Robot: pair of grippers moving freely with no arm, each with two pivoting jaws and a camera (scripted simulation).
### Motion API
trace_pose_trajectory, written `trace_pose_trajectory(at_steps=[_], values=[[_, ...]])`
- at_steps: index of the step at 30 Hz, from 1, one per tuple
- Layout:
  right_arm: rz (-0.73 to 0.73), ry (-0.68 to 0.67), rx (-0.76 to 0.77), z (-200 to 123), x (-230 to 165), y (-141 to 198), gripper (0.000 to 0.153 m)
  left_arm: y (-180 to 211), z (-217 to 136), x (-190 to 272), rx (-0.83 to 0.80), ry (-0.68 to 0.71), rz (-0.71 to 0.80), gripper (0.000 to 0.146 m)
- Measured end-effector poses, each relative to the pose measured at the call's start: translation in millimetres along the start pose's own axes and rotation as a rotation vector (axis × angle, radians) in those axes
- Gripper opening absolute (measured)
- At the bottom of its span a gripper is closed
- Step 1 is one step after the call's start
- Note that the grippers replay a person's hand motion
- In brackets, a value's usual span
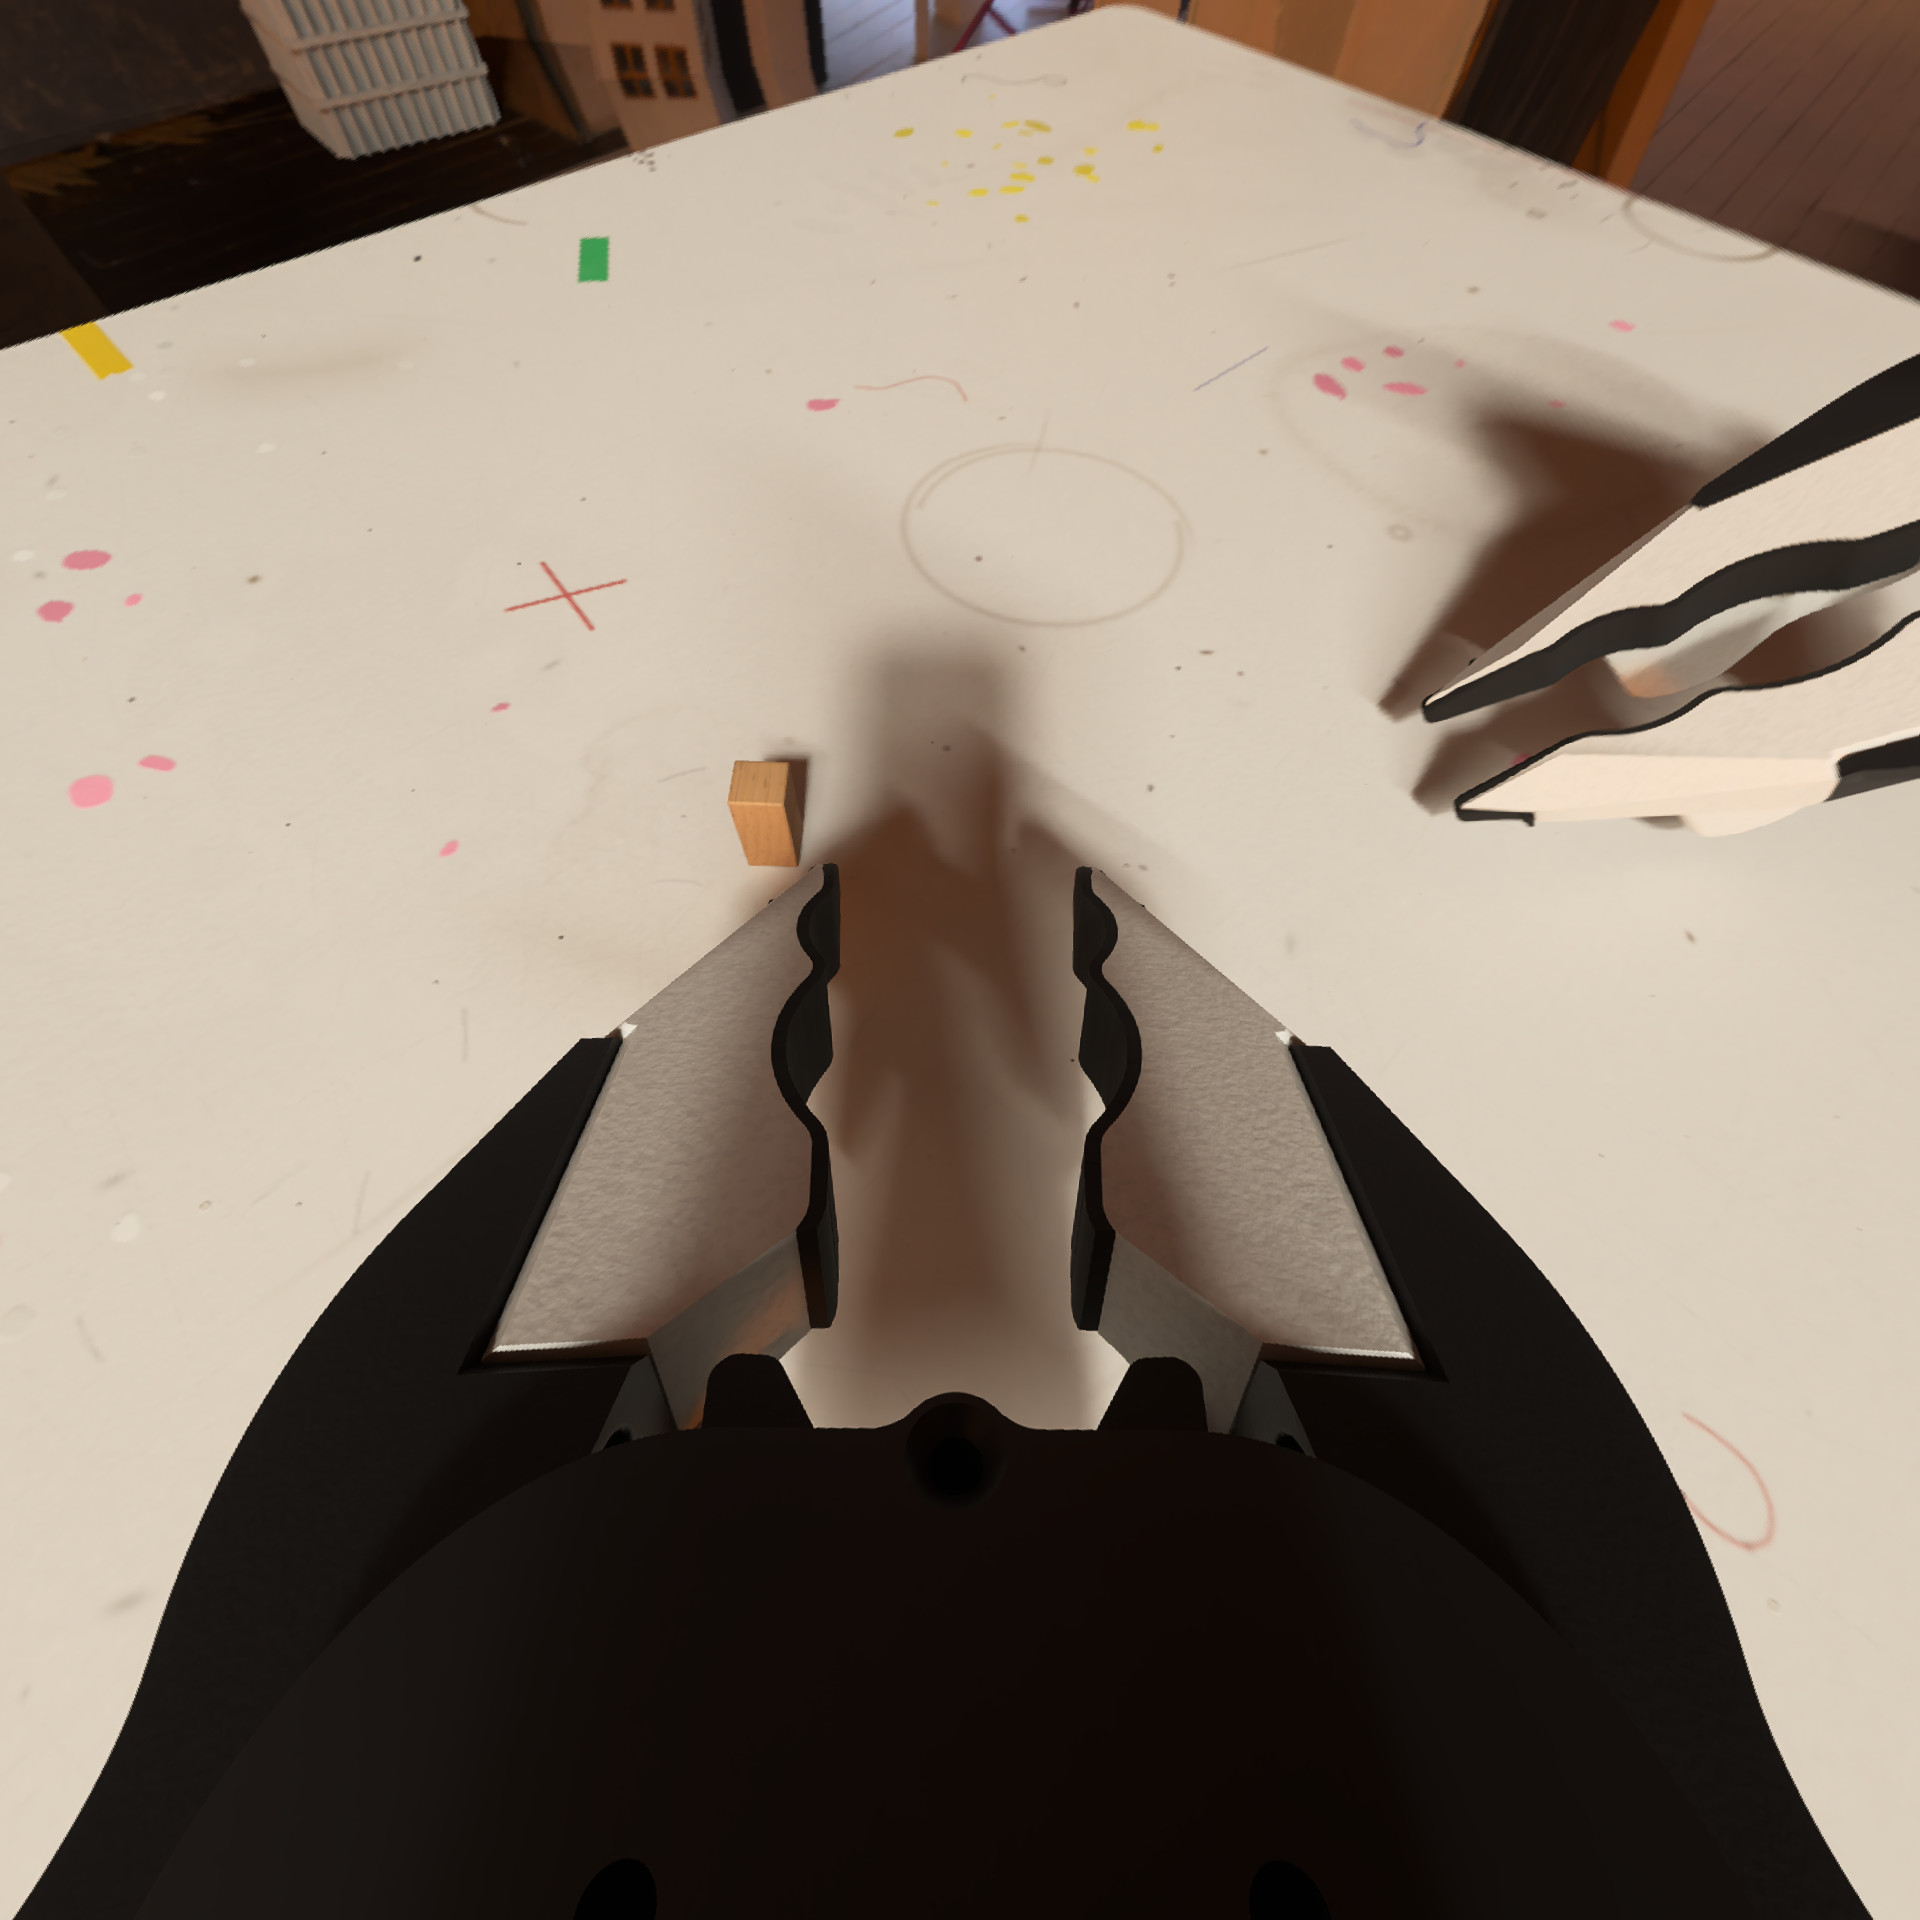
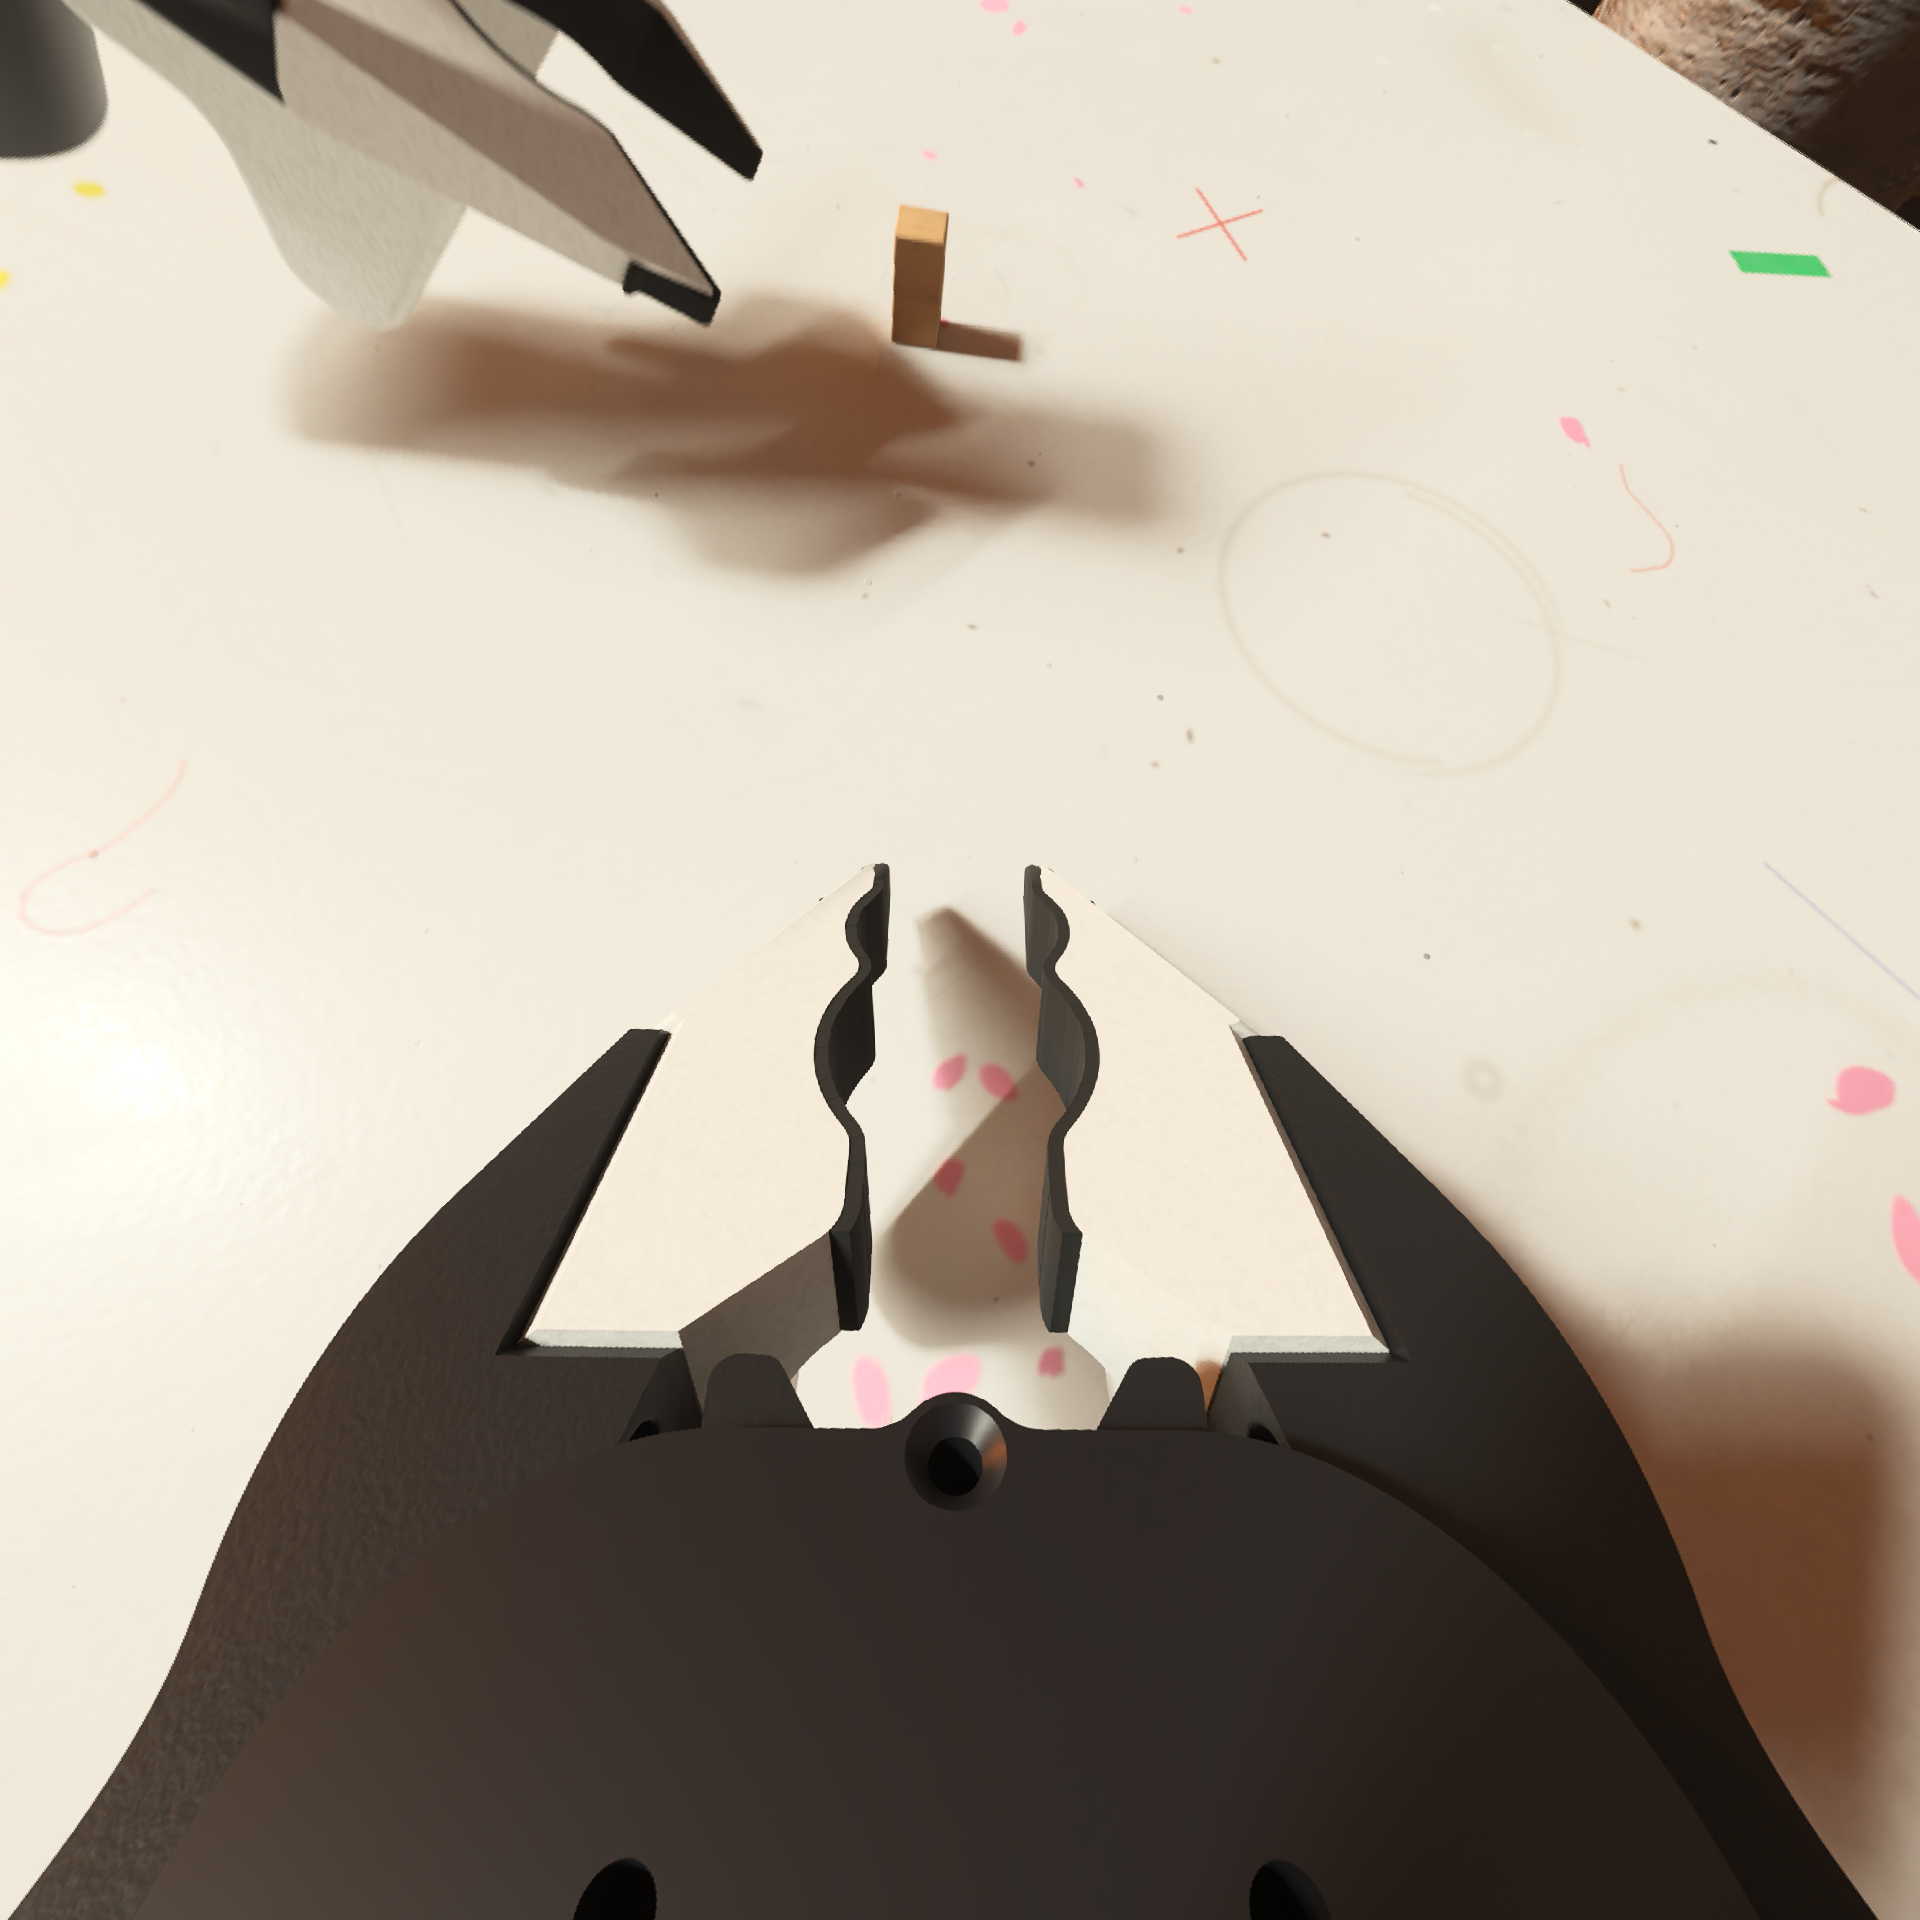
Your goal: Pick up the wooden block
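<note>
A small wooden block (image 1: 767, 812) stands upright on the white table (image 1: 312, 987), just ahead of and left of my left gripper's left fingertip. My left gripper (image 1: 954, 883) is open and empty, above the table; the block lies outside the gap between the fingers. In the right wrist view the block (image 2: 918, 274) stands far ahead, with the left gripper (image 2: 717, 234) hovering to its left. My right gripper (image 2: 956, 883) is open with a narrower gap, empty, far from the block. It also shows at the right edge of the left wrist view (image 1: 1455, 753).
The table bears paint spots, a red cross (image 1: 566, 594), a faint pencil circle (image 1: 1042, 535), green tape (image 1: 592, 259) and yellow tape (image 1: 96, 349). The table's far edge runs along the top; white and cardboard model buildings (image 1: 374, 73) stand beyond it.
</note>
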State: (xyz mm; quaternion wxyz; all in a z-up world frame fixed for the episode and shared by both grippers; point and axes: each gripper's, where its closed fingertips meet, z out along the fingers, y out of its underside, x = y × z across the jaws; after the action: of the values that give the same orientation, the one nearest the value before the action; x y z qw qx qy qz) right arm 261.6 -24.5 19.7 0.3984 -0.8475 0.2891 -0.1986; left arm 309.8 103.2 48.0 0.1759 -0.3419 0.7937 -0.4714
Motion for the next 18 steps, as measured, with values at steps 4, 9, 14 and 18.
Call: trace_pose_trajectory(at_steps=[4,9,14,18], values=[[0.050,-0.037,0.042,-0.3,5.6,-7.2,0.026,3.5,4.4,-3.0,-0.038,-0.049,0.026,0.044],[0.083,-0.080,0.089,-1.6,6.8,-15.0,0.026,2.8,10.1,-6.0,-0.053,-0.085,0.042,0.042],[0.074,-0.084,0.112,-4.1,5.4,-17.3,0.027,-0.4,17.9,-22.7,-0.068,-0.105,0.011,0.041],[0.088,-0.101,0.104,-3.2,5.0,-16.4,0.028,-5.5,26.6,-42.7,-0.104,-0.138,0.040,0.026]])
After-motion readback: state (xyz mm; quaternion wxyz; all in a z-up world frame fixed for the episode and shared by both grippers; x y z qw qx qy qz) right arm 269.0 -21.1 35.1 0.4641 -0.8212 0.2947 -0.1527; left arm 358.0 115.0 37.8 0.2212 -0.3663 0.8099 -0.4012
